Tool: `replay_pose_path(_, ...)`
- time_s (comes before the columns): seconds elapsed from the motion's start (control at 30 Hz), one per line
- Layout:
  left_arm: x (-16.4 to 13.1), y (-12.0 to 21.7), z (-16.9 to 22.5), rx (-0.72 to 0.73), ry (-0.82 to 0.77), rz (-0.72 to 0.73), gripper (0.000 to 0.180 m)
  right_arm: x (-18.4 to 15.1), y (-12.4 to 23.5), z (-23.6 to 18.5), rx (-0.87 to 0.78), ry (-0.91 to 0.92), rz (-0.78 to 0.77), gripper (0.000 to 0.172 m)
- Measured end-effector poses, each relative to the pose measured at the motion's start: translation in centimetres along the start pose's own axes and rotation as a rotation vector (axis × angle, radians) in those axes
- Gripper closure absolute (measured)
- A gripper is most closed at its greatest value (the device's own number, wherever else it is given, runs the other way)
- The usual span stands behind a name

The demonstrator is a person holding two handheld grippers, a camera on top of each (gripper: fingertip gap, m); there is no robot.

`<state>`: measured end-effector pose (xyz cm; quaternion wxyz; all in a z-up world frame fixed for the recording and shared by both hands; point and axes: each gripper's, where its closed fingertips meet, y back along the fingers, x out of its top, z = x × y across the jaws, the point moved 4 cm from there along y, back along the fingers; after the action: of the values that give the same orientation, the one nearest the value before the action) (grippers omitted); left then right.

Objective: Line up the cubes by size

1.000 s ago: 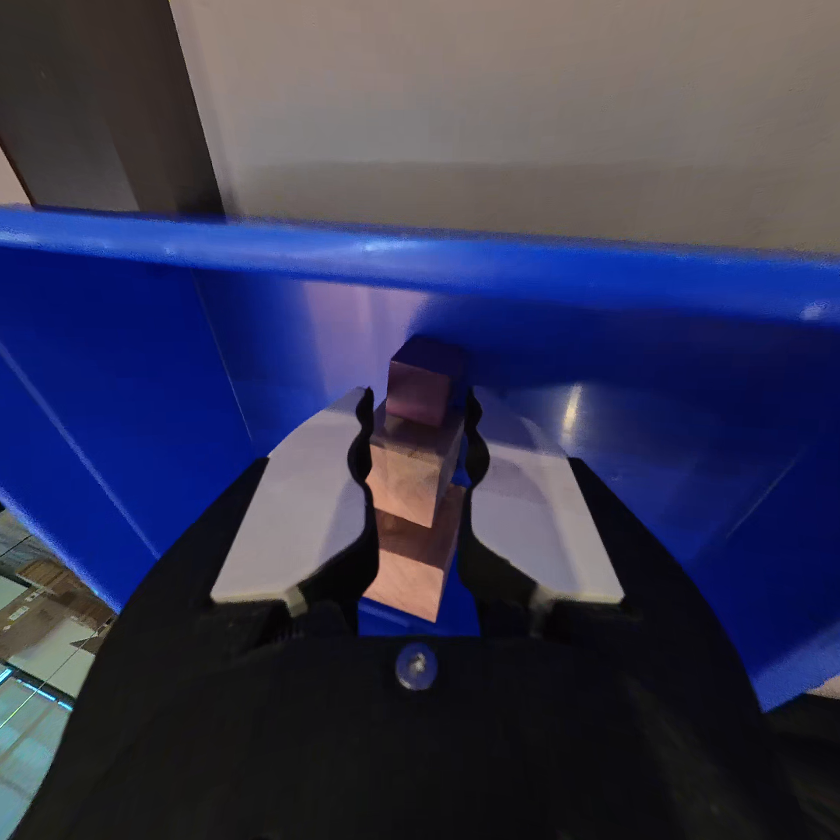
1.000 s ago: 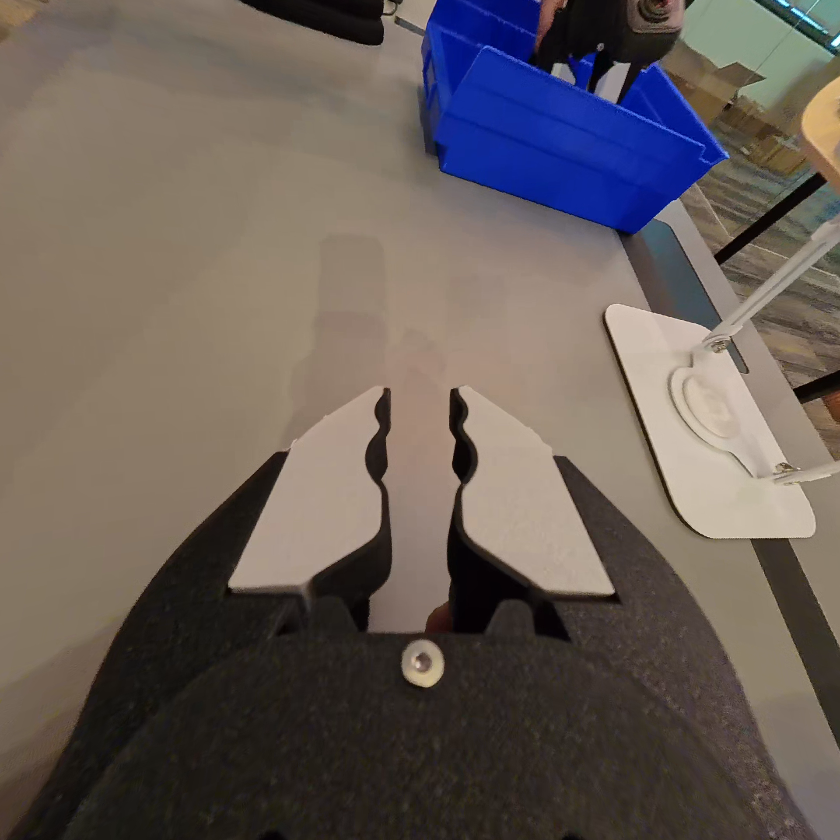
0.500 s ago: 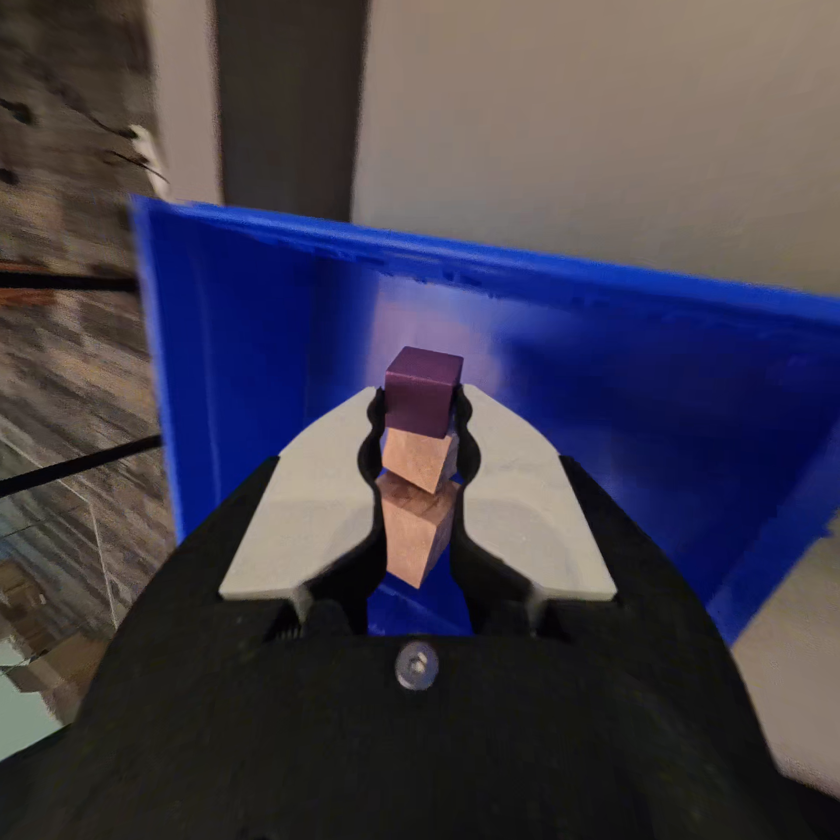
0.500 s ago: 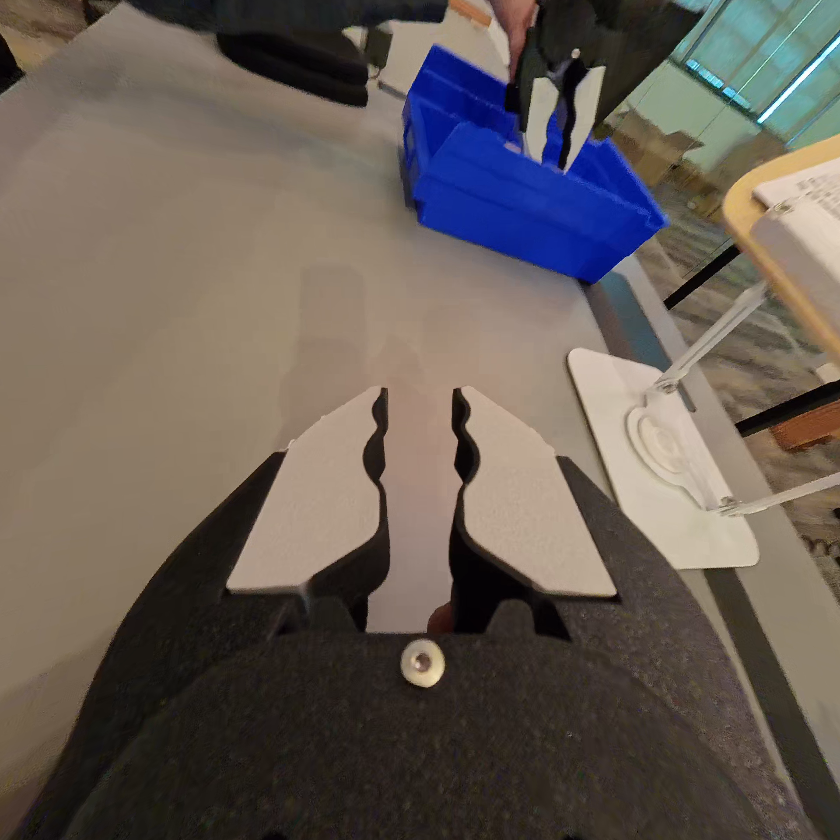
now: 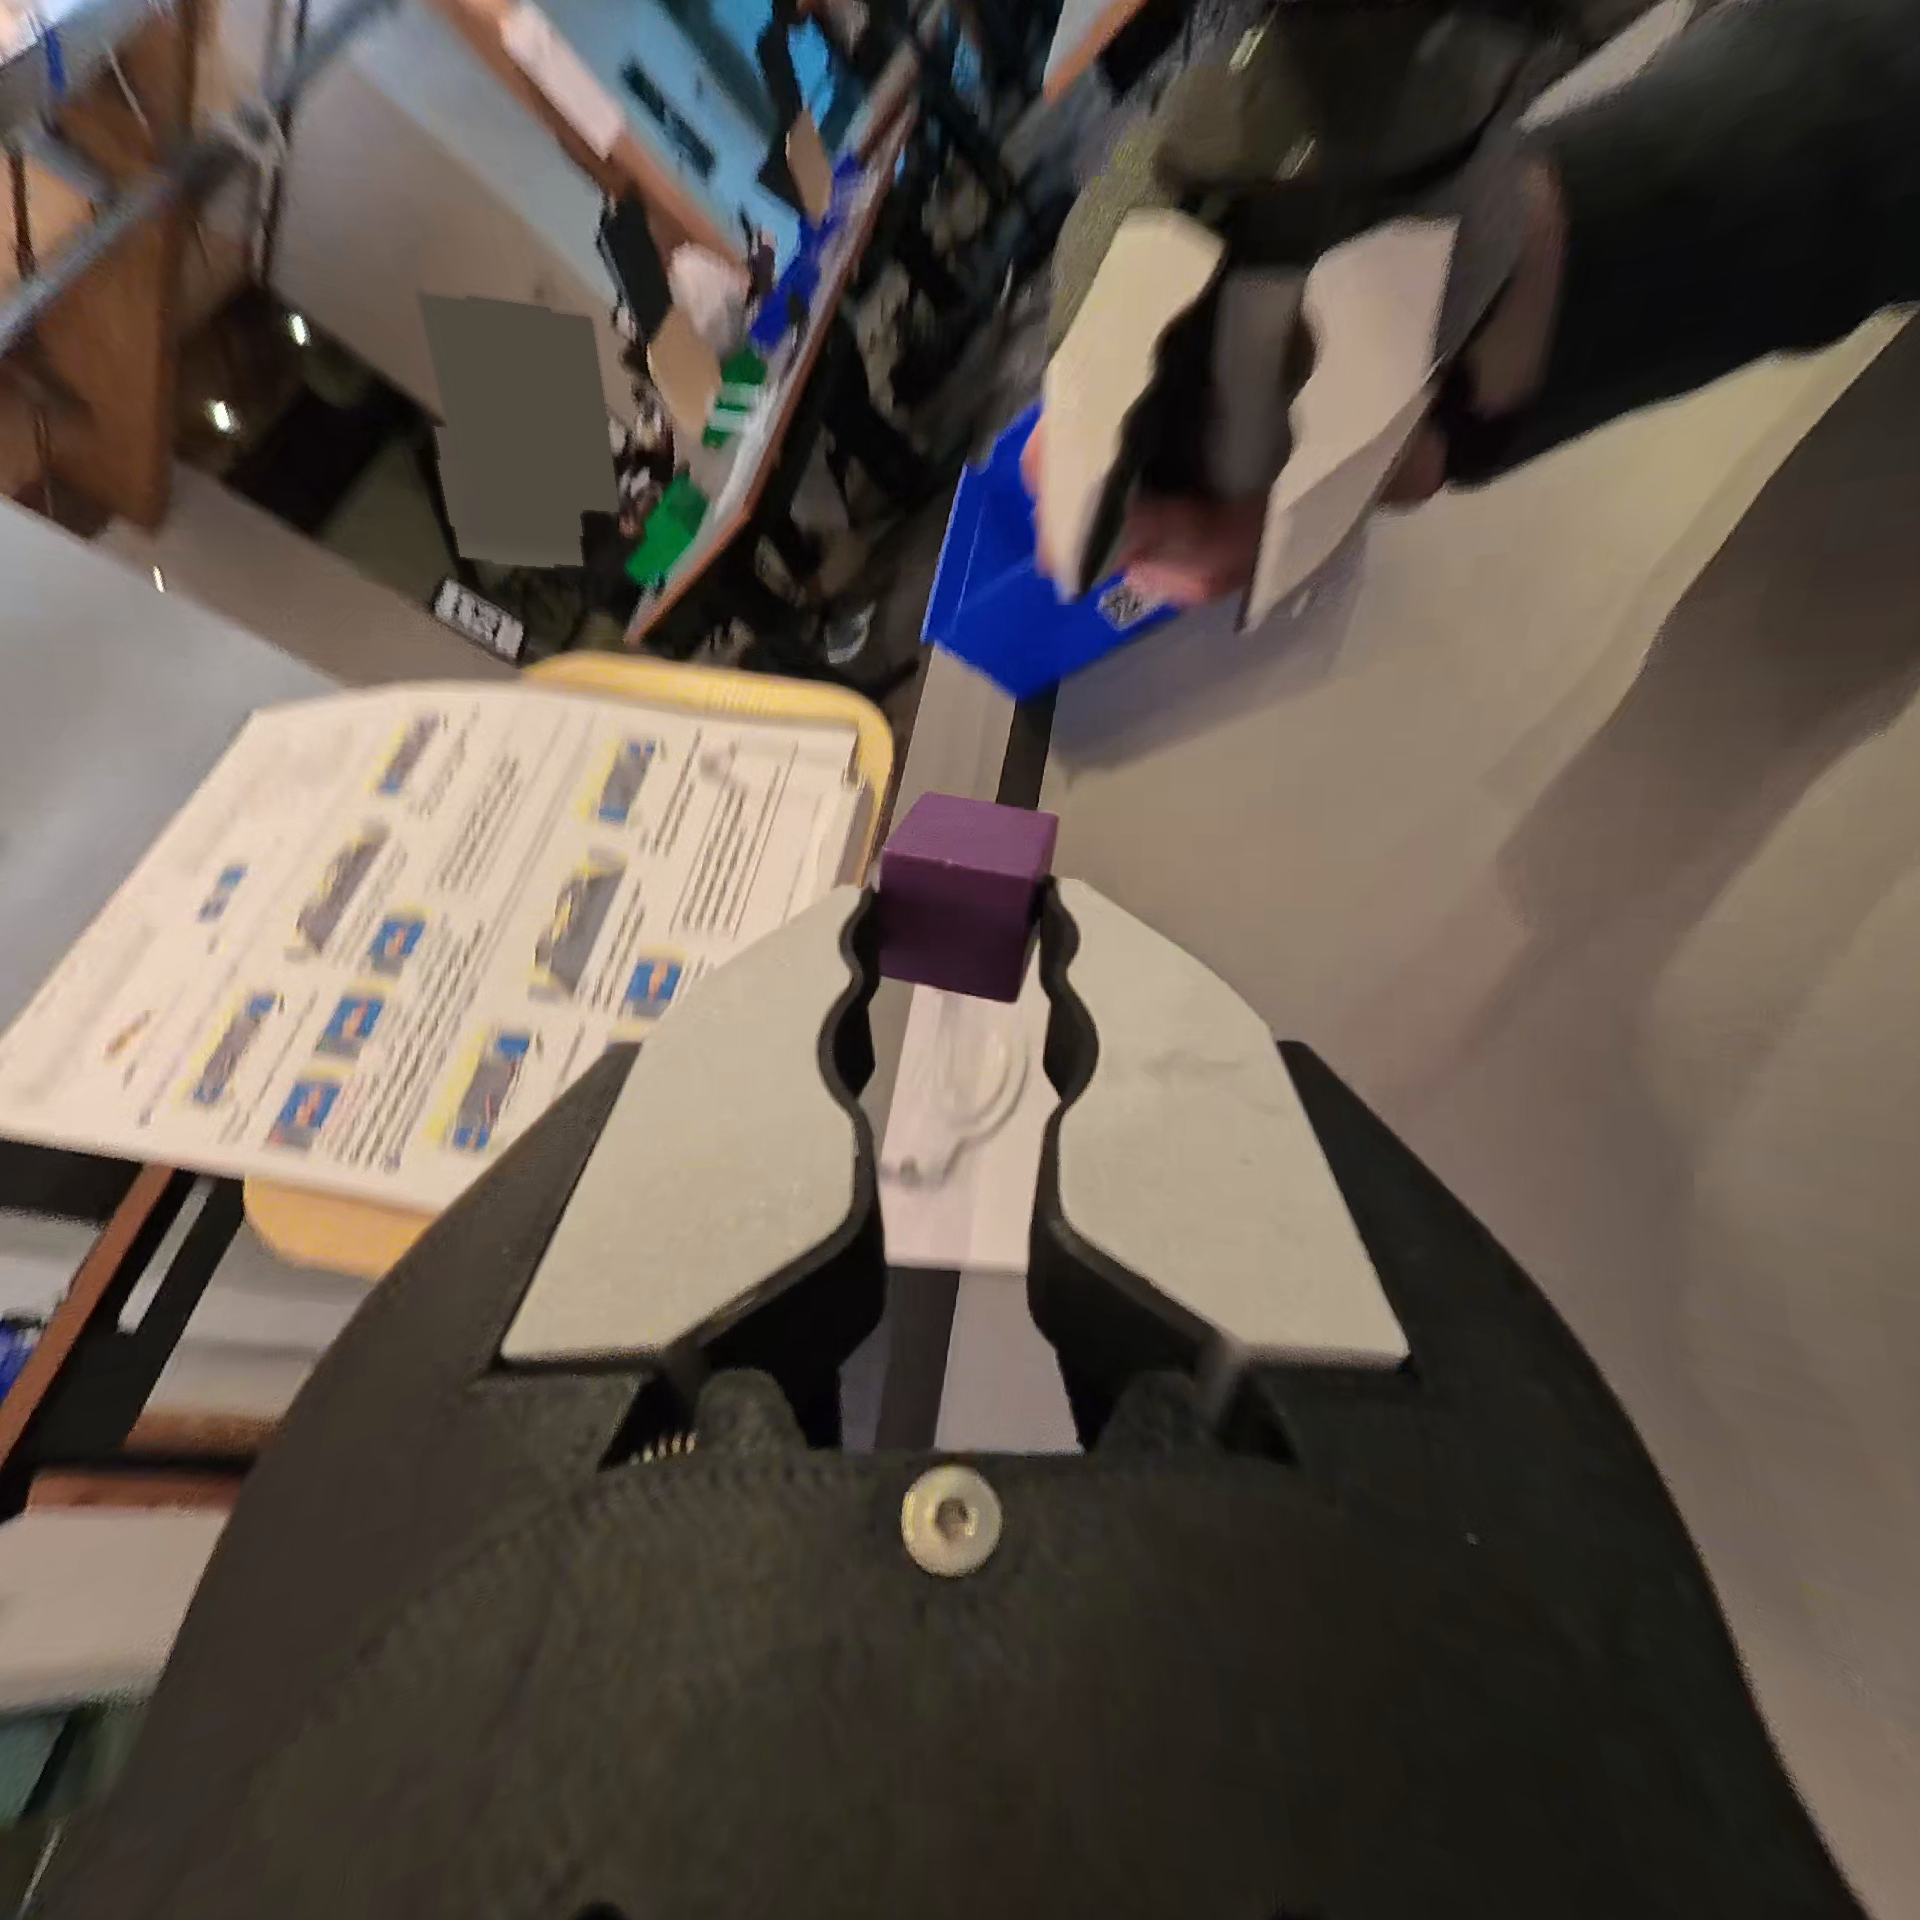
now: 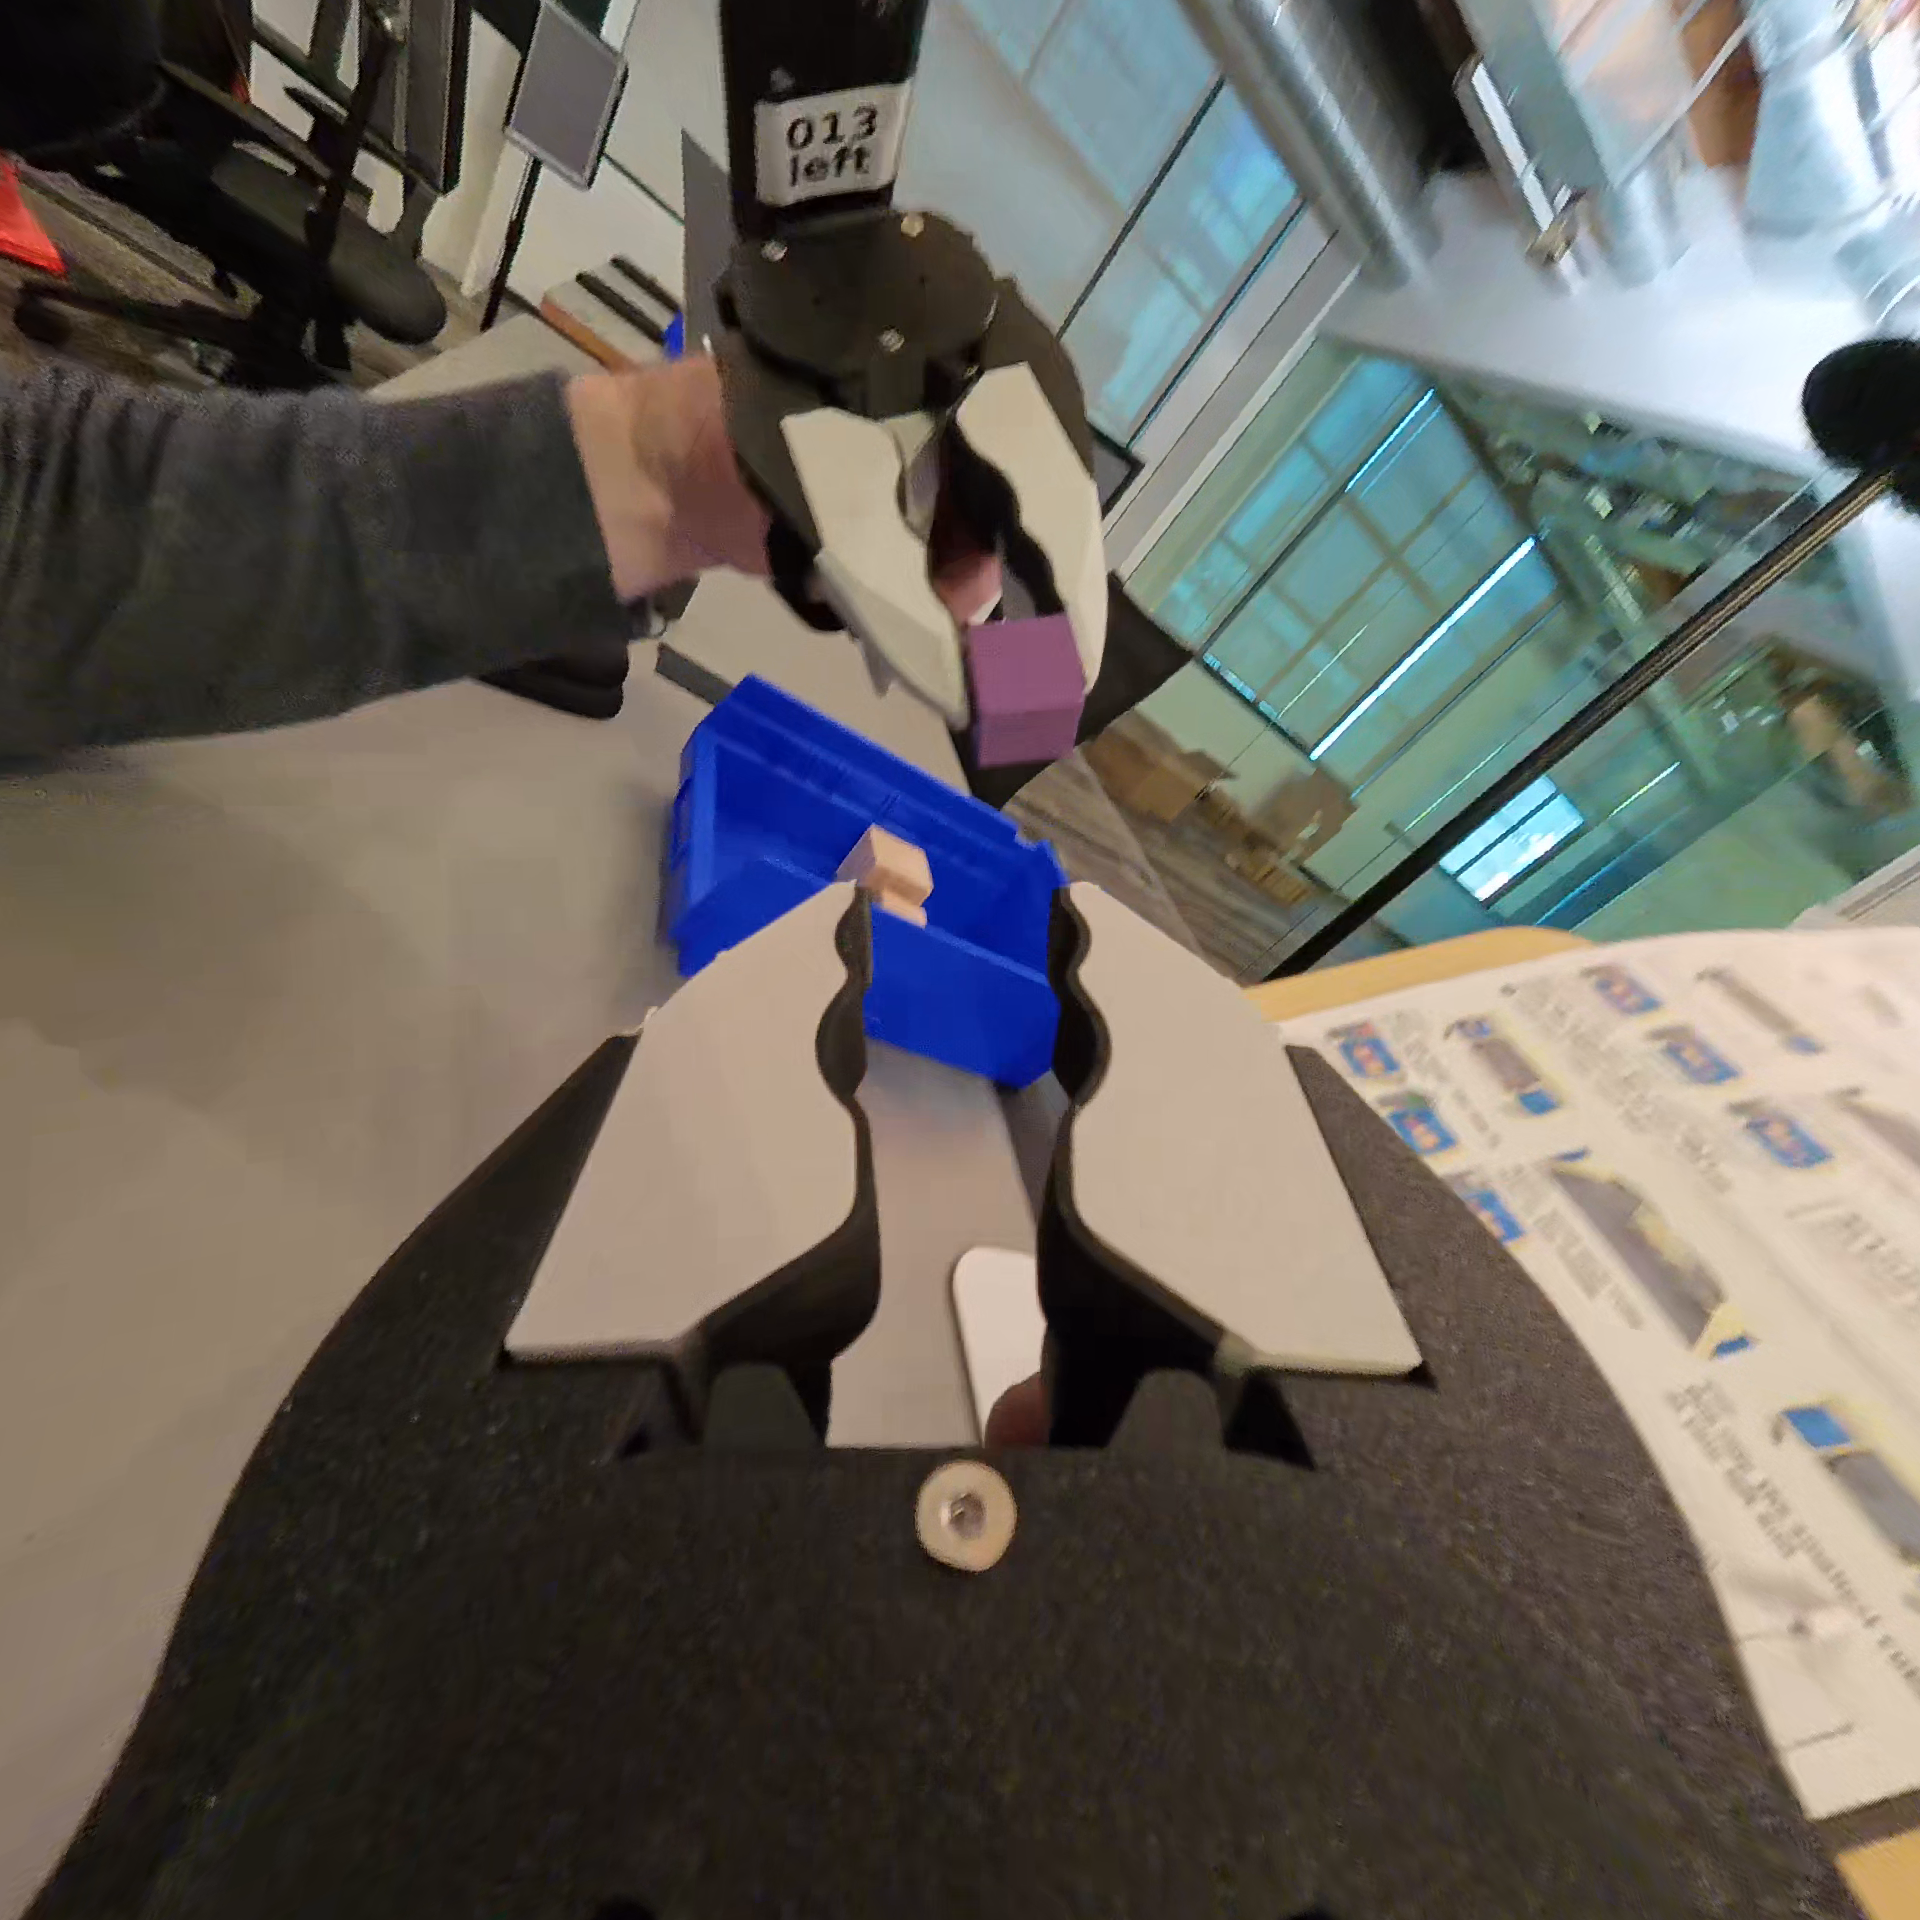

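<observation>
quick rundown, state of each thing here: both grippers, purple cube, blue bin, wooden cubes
left gripper: shut on the purple cube, raised above the table
purple cube: held at the fingertips, off the table
right gripper: open, nothing between its fingers
blue bin: upright on the table
wooden cubes: stacked inside the bin

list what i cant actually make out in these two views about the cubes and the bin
- Bin floor: in the right wrist view the blue bin is cut by its own front wall and the right tongs, so any more cubes inside are hidden.
- Tan cubes: partly behind a tong tip; sizes unclear.
- Left wrist view: the bin is blurred and covered by the right tongs.
- Purple cube in the left tongs: underside unseen.
</observation>
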<state>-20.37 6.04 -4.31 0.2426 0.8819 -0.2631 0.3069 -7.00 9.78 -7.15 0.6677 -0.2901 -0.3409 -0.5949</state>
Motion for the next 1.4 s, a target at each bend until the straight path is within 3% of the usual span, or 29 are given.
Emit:
replay_pose_path(0.23, 4.4, -2.5, 1.4, -0.083, -0.029, 0.183, 0.152, 2.4, -0.9, 0.9, -0.031, 0.092, 0.096, 0.140)
replay_pose_path(0.87, 5.3, -2.8, 2.6, -0.160, -0.014, 0.247, 0.152, 3.4, -0.3, 0.1, 0.014, 0.094, 0.151, 0.146)
replay_pose_path(1.07, 5.6, -2.1, 1.7, -0.096, 0.001, 0.238, 0.145, 4.2, 0.6, 0.6, 0.006, 0.085, 0.171, 0.146)
replay_pose_path(1.17, 5.5, -0.8, 0.7, -0.038, 0.020, 0.244, 0.153, 4.4, 2.4, 2.0, -0.038, 0.105, 0.139, 0.146)
replay_pose_path(1.27, 5.6, 0.7, -0.1, 0.016, 0.020, 0.257, 0.165, 4.0, 6.4, 4.4, -0.124, 0.142, 0.054, 0.147)
replay_pose_path(1.4, 6.0, 2.1, -0.8, 0.074, 0.007, 0.260, 0.173, 1.1, 13.9, 8.7, -0.219, 0.195, -0.206, 0.146)
